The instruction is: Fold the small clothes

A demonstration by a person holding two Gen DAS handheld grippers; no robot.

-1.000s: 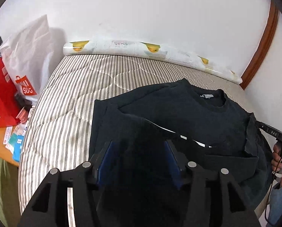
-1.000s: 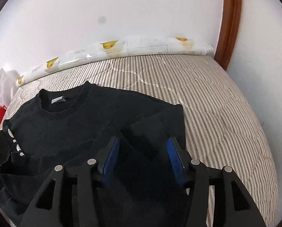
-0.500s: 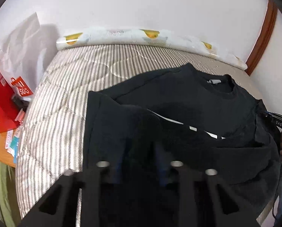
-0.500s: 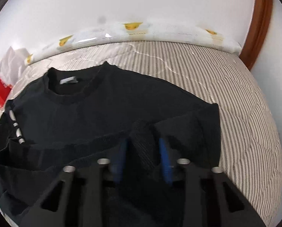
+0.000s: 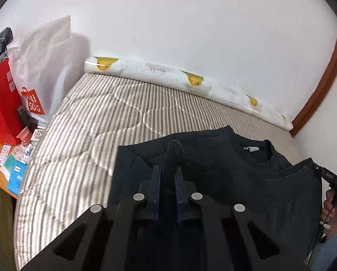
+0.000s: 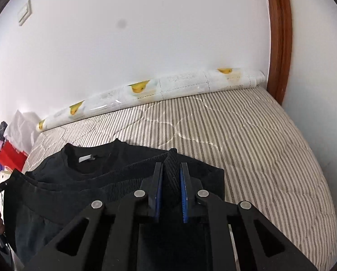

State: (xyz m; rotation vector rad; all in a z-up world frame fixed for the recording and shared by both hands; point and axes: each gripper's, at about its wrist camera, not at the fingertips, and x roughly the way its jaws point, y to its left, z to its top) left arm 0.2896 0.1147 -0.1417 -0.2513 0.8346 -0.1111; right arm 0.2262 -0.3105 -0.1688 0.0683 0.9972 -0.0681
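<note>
A black sweatshirt (image 5: 236,171) lies on the striped mattress (image 5: 89,131), collar with a white label toward the wall. My left gripper (image 5: 168,171) is shut on a ribbed fold of the sweatshirt's hem and holds it lifted, carried toward the collar. In the right wrist view my right gripper (image 6: 171,169) is shut on the ribbed hem of the same sweatshirt (image 6: 89,171), also lifted. The hem edge stretches between both grippers, above the chest. The other gripper shows at the right edge of the left wrist view (image 5: 333,178).
A rolled duck-print mat (image 5: 179,79) lies along the wall at the mattress's far edge. Red and white shopping bags (image 5: 21,90) and small clutter stand left of the bed. A wooden door frame (image 6: 279,33) stands at the right. Bare mattress (image 6: 270,146) lies right of the sweatshirt.
Both grippers went from open to shut on the sweatshirt's hem, then lifted it and carried it forward toward the collar, folding the lower part over the chest.
</note>
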